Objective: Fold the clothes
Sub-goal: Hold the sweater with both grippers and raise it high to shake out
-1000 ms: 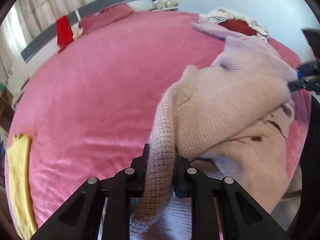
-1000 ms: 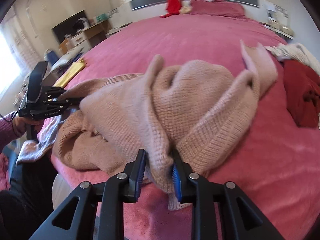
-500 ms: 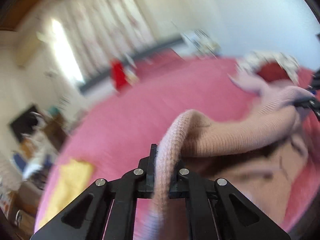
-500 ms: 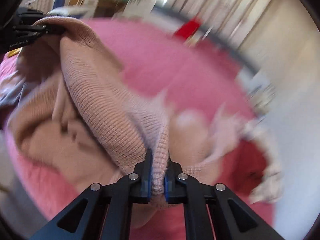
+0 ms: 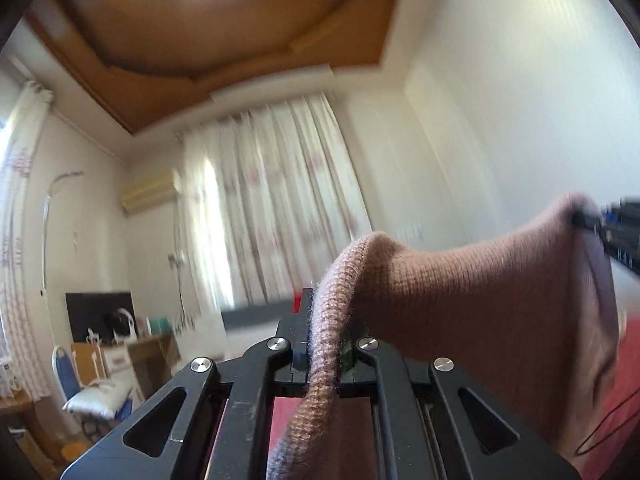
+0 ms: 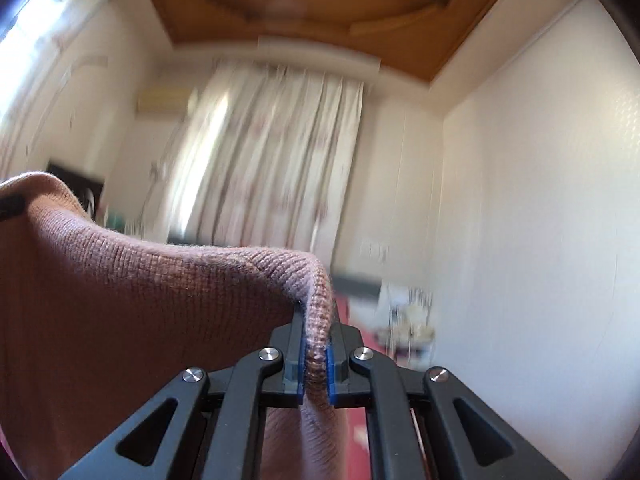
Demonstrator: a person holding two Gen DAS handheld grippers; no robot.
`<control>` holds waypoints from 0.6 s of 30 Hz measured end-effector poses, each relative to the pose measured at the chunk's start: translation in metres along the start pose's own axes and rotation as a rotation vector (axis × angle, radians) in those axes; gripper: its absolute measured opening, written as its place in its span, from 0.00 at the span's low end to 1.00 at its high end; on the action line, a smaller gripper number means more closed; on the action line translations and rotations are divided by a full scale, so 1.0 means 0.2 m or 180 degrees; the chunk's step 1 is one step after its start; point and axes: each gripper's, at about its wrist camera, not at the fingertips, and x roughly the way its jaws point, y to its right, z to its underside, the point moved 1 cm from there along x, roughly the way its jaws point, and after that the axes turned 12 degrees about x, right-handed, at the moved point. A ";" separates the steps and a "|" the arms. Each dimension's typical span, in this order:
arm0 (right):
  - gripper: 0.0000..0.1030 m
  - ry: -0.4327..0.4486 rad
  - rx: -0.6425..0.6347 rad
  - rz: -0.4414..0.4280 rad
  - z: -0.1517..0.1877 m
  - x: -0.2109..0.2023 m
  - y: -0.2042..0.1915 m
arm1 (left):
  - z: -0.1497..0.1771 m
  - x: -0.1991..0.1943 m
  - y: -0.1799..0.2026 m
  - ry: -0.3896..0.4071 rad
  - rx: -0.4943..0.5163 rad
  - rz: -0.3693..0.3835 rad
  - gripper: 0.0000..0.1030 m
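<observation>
With both grippers tilted up toward the ceiling, the step in hand appears to be the lift-and-spread that precedes a fold: the sweater (image 5: 480,300) hangs in the air between the two tools instead of lying flat. At lower centre of the left wrist view, the left gripper (image 5: 324,354) has its black fingers pressed tight on a thick ribbed edge of the knit, which runs down out of the bottom of the frame. At lower centre of the right wrist view, the right gripper (image 6: 316,364) pinches a matching rolled edge between blue-lined pads (image 6: 297,364), with no gap showing. The sweater is a dusty-pink, coarse-ribbed, fuzzy knit, soft and heavy, sagging in a shallow saddle between the two holds; its lower part is out of sight. The next move probably calls for lowering both holds evenly onto the red bed cover (image 6: 358,436), glimpsed at the lower edge, so the cloth lands smooth. Beyond, mid-frame, hang pale pleated curtains (image 6: 276,160), blurred; the white wall (image 6: 540,200) fills the right, and a wooden ceiling panel (image 6: 320,0) spans the top.
</observation>
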 end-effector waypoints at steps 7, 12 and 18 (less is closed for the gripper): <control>0.06 0.0831 0.0076 -0.0217 -0.45 -0.35 -0.07 | -0.38 -0.39 -0.29 0.0659 0.0092 -0.0490 0.11; 0.06 0.0752 0.0314 -0.0458 -0.44 -0.60 -0.10 | -0.32 -0.65 -0.34 0.0471 0.0011 -0.0374 0.11; 0.06 0.0240 0.0556 -0.0736 -0.30 -0.81 -0.07 | -0.06 -0.75 -0.42 -0.0144 -0.0603 0.0125 0.11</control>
